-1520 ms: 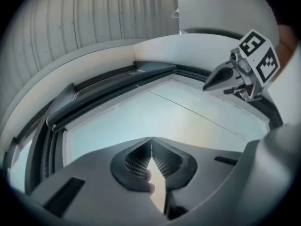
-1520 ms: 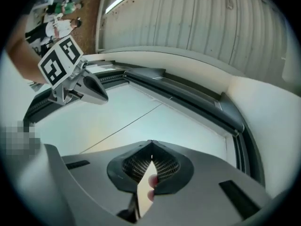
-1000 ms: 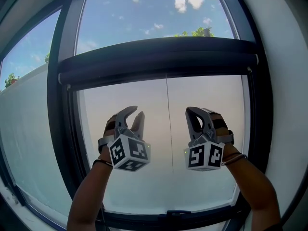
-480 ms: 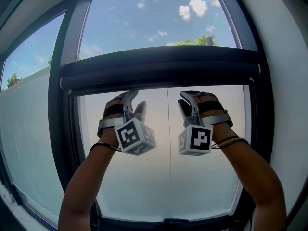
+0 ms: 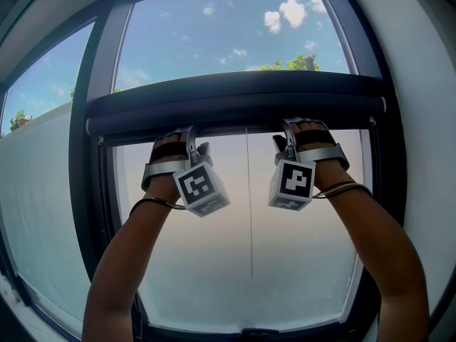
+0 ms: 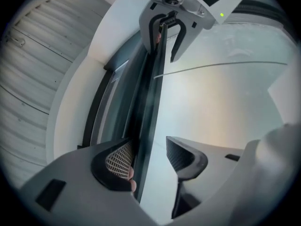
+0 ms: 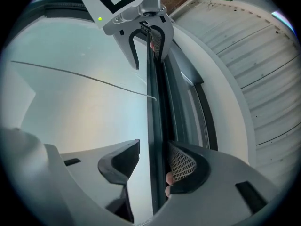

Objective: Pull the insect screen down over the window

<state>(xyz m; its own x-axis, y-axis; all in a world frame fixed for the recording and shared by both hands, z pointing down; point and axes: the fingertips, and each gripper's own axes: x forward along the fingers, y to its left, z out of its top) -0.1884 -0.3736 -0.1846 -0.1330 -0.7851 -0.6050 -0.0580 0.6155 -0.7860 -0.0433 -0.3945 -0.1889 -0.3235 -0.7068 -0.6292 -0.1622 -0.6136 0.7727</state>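
Observation:
The insect screen's dark bar (image 5: 235, 105) runs across the window, with clear sky above it and a pale pane (image 5: 299, 262) below. My left gripper (image 5: 191, 135) reaches up to the bar's lower edge left of centre, and my right gripper (image 5: 288, 128) does so right of centre. In the left gripper view the bar's edge (image 6: 149, 93) passes between the left gripper's (image 6: 149, 155) jaws. The right gripper view shows the same bar (image 7: 155, 93) between the right gripper's (image 7: 154, 159) jaws. Both pairs of jaws have just been opening and stand wide, one pad (image 6: 117, 157) close beside the bar, the other clear of it.
A thin cord (image 5: 249, 205) hangs from the bar's middle down the pane. The dark window frame (image 5: 92, 155) rises at the left and its other side (image 5: 388, 177) at the right. A white curved wall (image 5: 427, 120) lies beyond the frame at the right.
Both hands have risen from mid-pane to the bar's lower edge. Both grippers have rolled and their jaws have spread apart around the bar.

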